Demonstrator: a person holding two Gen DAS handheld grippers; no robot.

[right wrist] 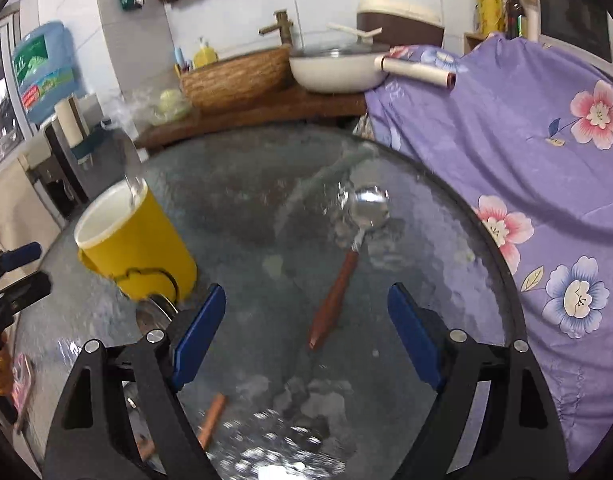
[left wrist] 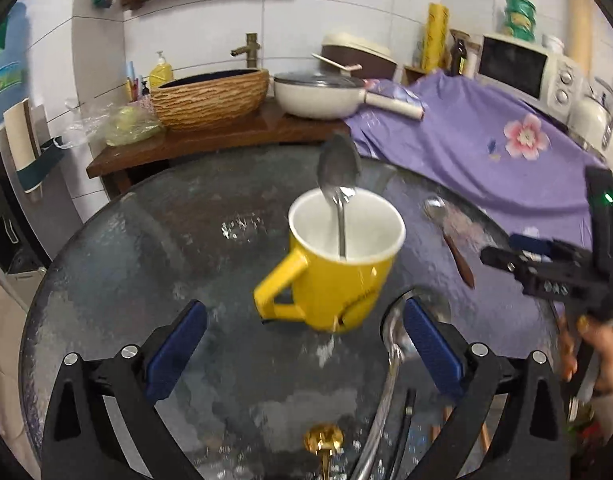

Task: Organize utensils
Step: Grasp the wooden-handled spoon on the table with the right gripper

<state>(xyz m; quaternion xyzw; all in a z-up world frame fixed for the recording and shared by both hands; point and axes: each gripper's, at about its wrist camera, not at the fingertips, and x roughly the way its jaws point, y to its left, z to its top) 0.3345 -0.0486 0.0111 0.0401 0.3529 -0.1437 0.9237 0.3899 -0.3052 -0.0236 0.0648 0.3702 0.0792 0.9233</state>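
Hanging open and empty, both grippers, left (left wrist: 304, 354) and right (right wrist: 306, 330), flanked loose work: a steel ladle (left wrist: 392, 354) nearest, then the brown-handled spoon (right wrist: 338, 280) on the round glass table (right wrist: 234, 184); farther, one steel spoon (left wrist: 338, 184) already stood in the yellow ceramic mug (left wrist: 330, 272).

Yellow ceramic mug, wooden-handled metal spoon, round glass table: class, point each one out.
Yellow ceramic mug (left wrist: 338, 284): left wrist view, on its outer wall.
Wooden-handled metal spoon (right wrist: 334, 296): right wrist view, on its wooden handle.
Round glass table (right wrist: 234, 200): right wrist view, on bare glass.
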